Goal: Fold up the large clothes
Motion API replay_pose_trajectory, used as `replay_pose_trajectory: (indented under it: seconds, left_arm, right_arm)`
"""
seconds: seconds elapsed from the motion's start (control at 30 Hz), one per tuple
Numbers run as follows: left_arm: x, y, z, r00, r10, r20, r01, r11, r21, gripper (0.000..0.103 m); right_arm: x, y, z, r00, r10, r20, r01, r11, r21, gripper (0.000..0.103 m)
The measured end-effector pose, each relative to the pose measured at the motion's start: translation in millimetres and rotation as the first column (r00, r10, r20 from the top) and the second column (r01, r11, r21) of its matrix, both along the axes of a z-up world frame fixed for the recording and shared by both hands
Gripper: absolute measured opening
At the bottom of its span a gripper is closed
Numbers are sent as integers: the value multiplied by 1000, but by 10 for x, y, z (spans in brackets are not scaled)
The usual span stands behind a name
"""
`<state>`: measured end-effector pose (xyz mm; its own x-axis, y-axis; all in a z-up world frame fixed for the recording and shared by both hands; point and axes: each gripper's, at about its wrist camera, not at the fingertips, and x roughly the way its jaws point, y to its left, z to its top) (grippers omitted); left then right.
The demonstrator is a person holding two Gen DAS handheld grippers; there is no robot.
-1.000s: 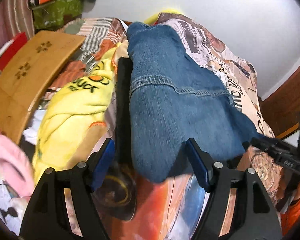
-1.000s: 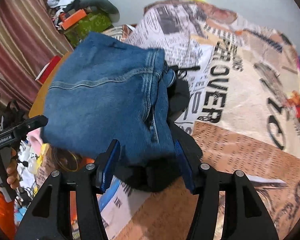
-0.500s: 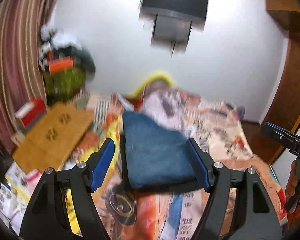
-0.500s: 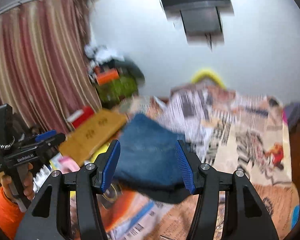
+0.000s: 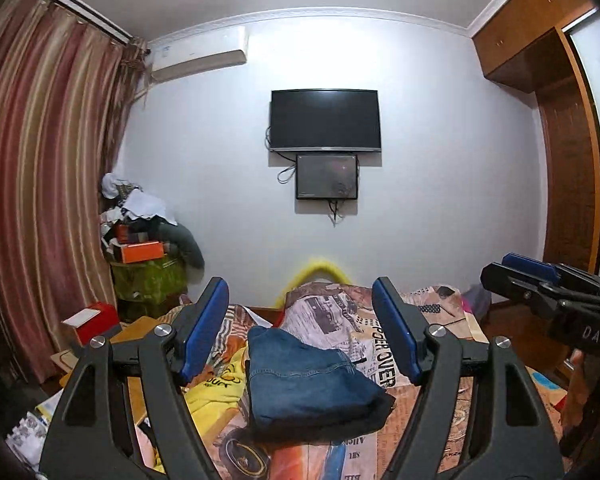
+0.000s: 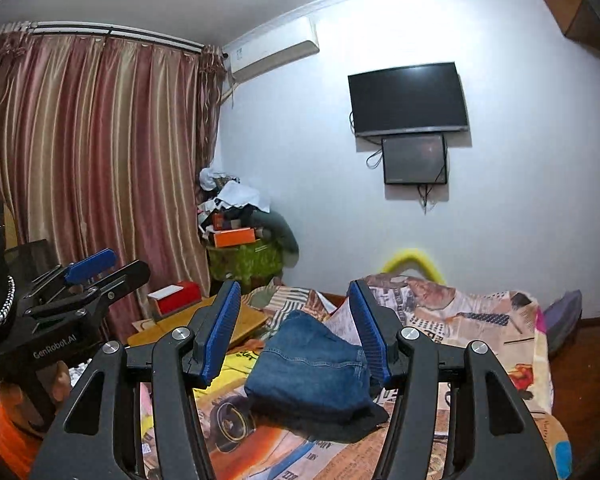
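**So, both grippers off the folded jeans**

Right now the left gripper (image 5: 300, 332) has its jaws spread wide with nothing between them, just air and the room beyond. Same deal for the right gripper (image 6: 294, 332): its jaws are opening at this moment and hold nothing, the blue pads clear of any cloth. Both point roughly level across the room.

Taking the folded jeans (image 5: 304, 380) as the landmark: they sit as a neat blue bundle on the bed (image 5: 432, 320), lying on top of a dark garment (image 5: 364, 420) whose edge sticks out under them. Just left of the jeans is a yellow garment (image 5: 216, 396) with print on it, and further left a wooden board (image 6: 236, 320) with a red box (image 5: 90, 322) on it. Beyond the jeans, on the far wall, hangs a TV (image 5: 324, 120) with a smaller screen (image 5: 326, 176) below it. Far left of them hangs a striped curtain (image 6: 100, 152), with a cluttered pile (image 5: 140, 240) in the corner.
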<state>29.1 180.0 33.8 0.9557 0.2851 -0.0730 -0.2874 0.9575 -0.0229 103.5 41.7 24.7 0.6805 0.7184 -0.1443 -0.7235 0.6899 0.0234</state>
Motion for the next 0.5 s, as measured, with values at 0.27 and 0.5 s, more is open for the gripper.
replay_pose_trajectory:
  seconds: [0.27,0.5]
  left_arm:
    - [-125,-96,-130,1000,27,2,-27,999,-37,97]
    - [-145,-124,-212,999,31,-14,-32,998,-61,102]
  right_arm:
    - [-11,-24,-76,997,-71,-16,71,997,-8,83]
    - [43,-102,-70,991,-133,-33,133,991,-8,103]
